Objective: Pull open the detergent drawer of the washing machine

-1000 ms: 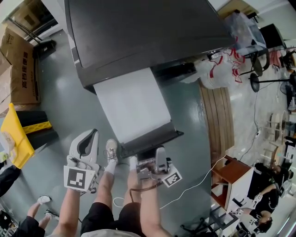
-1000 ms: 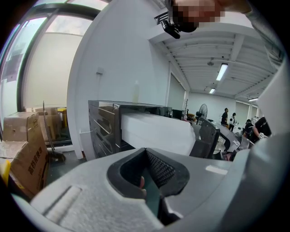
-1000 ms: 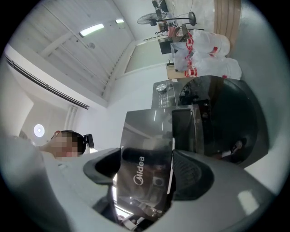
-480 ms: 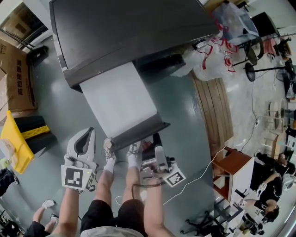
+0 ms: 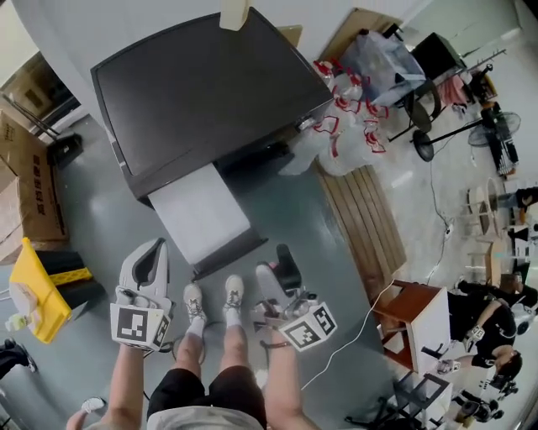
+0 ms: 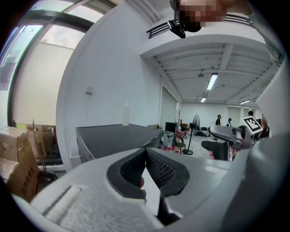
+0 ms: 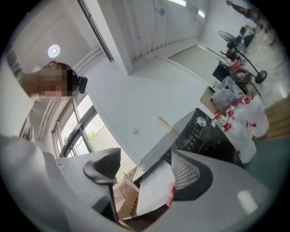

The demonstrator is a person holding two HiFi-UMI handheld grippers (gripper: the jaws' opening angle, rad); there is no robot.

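The washing machine (image 5: 202, 92) has a dark top, and its white detergent drawer (image 5: 200, 214) stands pulled far out toward me, its dark front panel (image 5: 229, 250) nearest my feet. My right gripper (image 5: 276, 270) hangs just right of that panel, clear of it, open with nothing between its fingers. In the right gripper view the gripper (image 7: 145, 170) frames the drawer (image 7: 156, 190) and the machine's control panel (image 7: 201, 129). My left gripper (image 5: 153, 256) is held left of the drawer, apart from it, its pads pressed together. In the left gripper view the gripper (image 6: 145, 152) points at the machine's top (image 6: 118, 136).
Cardboard boxes (image 5: 29, 193) and a yellow object (image 5: 34, 290) lie to the left. Plastic bags (image 5: 345, 117), a wooden pallet (image 5: 361, 218) and a fan stand (image 5: 437, 134) sit right of the machine. A white bottle (image 5: 234, 13) stands on its back edge. My shoes (image 5: 210, 301) stand just before the drawer.
The view has drawn back from the machine. My right gripper, at the drawer's front panel before, now hangs away from it. The drawer stays pulled out.
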